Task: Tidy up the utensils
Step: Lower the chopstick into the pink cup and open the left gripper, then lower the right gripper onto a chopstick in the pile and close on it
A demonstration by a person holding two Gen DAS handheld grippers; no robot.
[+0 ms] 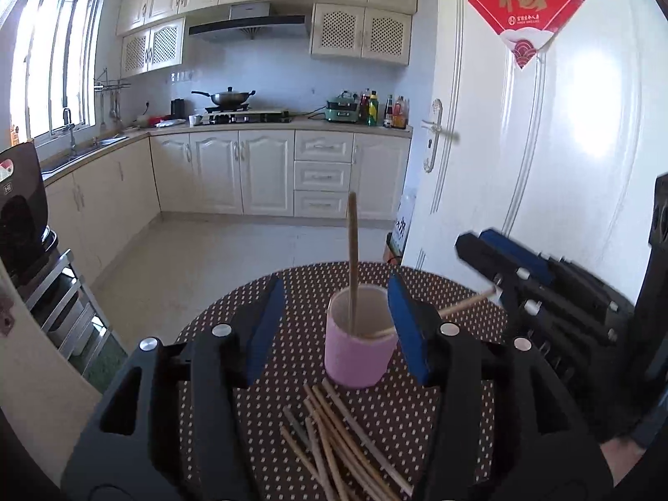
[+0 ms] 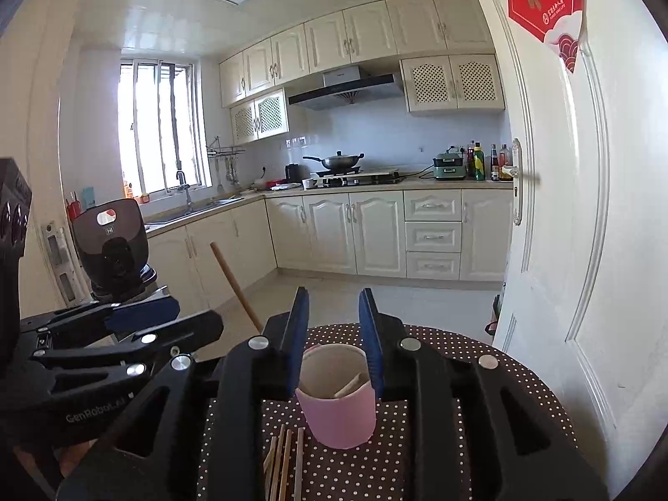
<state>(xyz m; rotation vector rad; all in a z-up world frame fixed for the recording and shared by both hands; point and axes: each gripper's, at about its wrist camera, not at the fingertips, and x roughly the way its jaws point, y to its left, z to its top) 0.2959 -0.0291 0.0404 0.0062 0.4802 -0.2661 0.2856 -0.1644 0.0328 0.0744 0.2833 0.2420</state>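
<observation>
A pink cup [image 1: 360, 352] stands on the round dotted table [image 1: 259, 417]. One wooden chopstick [image 1: 353, 259] stands upright in it, another [image 1: 463, 304] leans over its right rim. Several loose chopsticks [image 1: 342, 442] lie in front of the cup. My left gripper [image 1: 334, 330] is open and empty, its fingers astride the cup. My right gripper [image 2: 334, 342] is open just above the cup [image 2: 339, 405]; in the left wrist view it [image 1: 497, 259] hovers right of the cup by the leaning chopstick's end. The left gripper [image 2: 158, 321] shows at left. The leaning chopstick [image 2: 236, 286] pokes up beyond.
The white door [image 1: 542, 146] stands close on the right. A metal rack with a black appliance [image 1: 21, 217] is at the left. Kitchen cabinets [image 1: 267, 171] line the far wall beyond open floor.
</observation>
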